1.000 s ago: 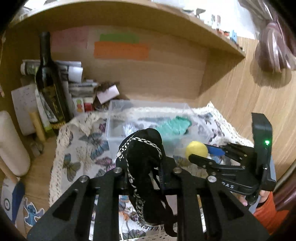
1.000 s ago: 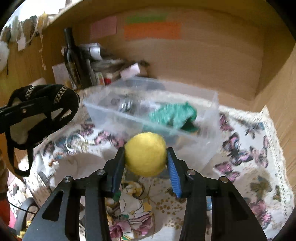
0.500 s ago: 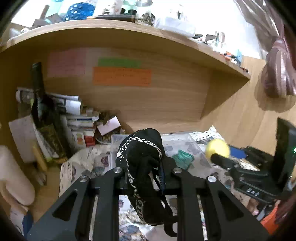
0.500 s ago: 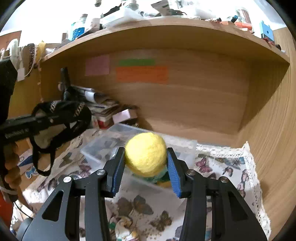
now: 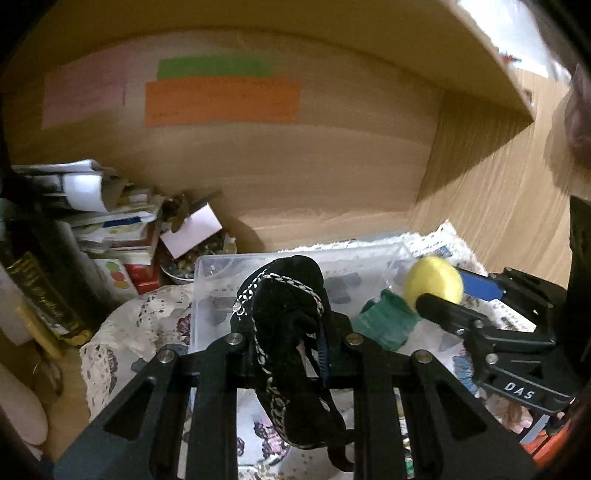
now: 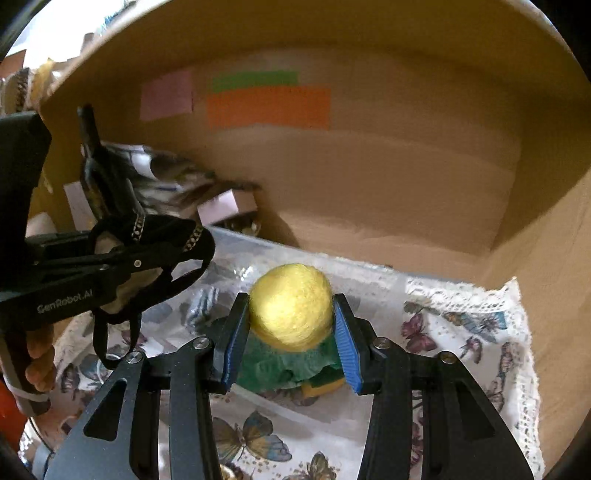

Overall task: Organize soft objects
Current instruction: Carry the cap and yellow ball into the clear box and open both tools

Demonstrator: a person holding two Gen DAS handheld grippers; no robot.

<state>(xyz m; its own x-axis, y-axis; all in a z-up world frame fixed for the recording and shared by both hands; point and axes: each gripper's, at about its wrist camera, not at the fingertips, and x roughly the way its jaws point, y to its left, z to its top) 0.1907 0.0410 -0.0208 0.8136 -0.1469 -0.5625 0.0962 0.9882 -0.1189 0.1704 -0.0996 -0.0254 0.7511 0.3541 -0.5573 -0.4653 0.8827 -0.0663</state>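
My left gripper (image 5: 290,332) is shut on a black fabric pouch (image 5: 284,317) with a silver chain trim and dangling straps, held above the clear plastic bin (image 5: 221,266). My right gripper (image 6: 291,325) is shut on a yellow felt ball (image 6: 290,304), held over the same bin. The ball (image 5: 432,282) and right gripper (image 5: 461,299) also show at the right of the left wrist view. A green knitted cloth (image 5: 384,321) lies inside the bin, under the ball (image 6: 280,363). The pouch (image 6: 155,240) and left gripper (image 6: 192,251) appear at the left of the right wrist view.
The bin stands on a butterfly-print lace cloth (image 6: 472,332) in a wooden alcove under a shelf (image 5: 332,22). A dark wine bottle (image 5: 40,295), stacked papers (image 5: 92,199) and small boxes (image 5: 192,229) crowd the back left. Coloured notes (image 5: 221,103) hang on the back wall.
Both grippers have tilted back down and moved forward toward the bin, each still holding its object. The yellow ball now hangs over the green cloth in the bin.
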